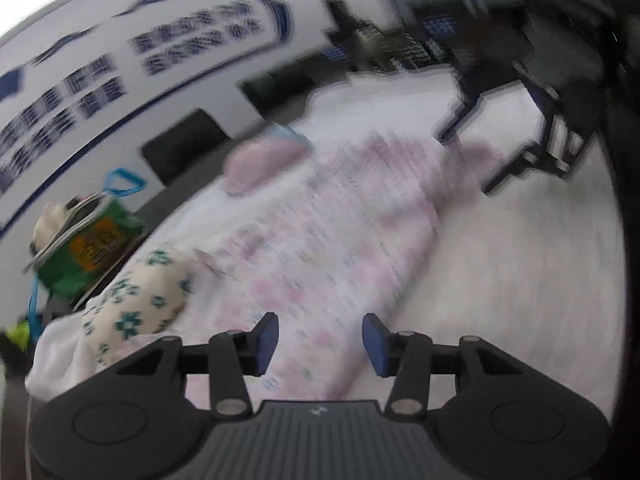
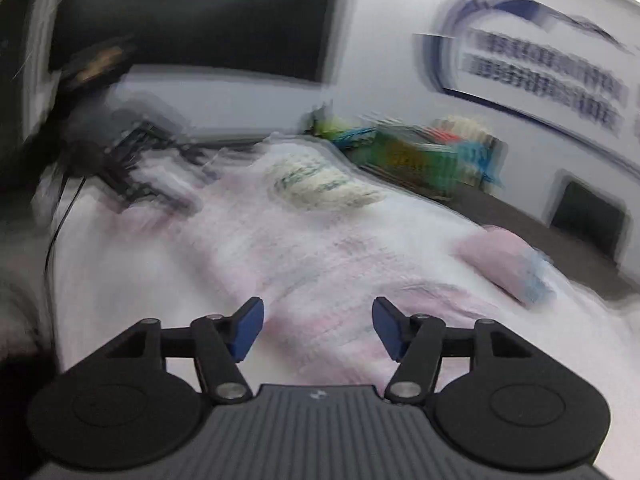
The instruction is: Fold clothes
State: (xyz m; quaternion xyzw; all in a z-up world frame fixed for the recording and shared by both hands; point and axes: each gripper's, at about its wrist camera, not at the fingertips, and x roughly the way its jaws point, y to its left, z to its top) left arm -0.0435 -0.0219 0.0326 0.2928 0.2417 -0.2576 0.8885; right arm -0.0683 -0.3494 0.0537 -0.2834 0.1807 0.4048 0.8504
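A pink-and-white patterned garment lies spread flat on the white table; it also shows in the right wrist view. Its pink sleeve with a blue cuff sticks out at the far side, and shows in the right wrist view. My left gripper hovers open and empty over the garment's near end. My right gripper is open and empty above the garment's edge. Both views are motion-blurred.
A folded cream cloth with green flowers lies at the table's left, also in the right wrist view. A green bag with blue handles stands beyond it. Dark equipment sits on the table's far side.
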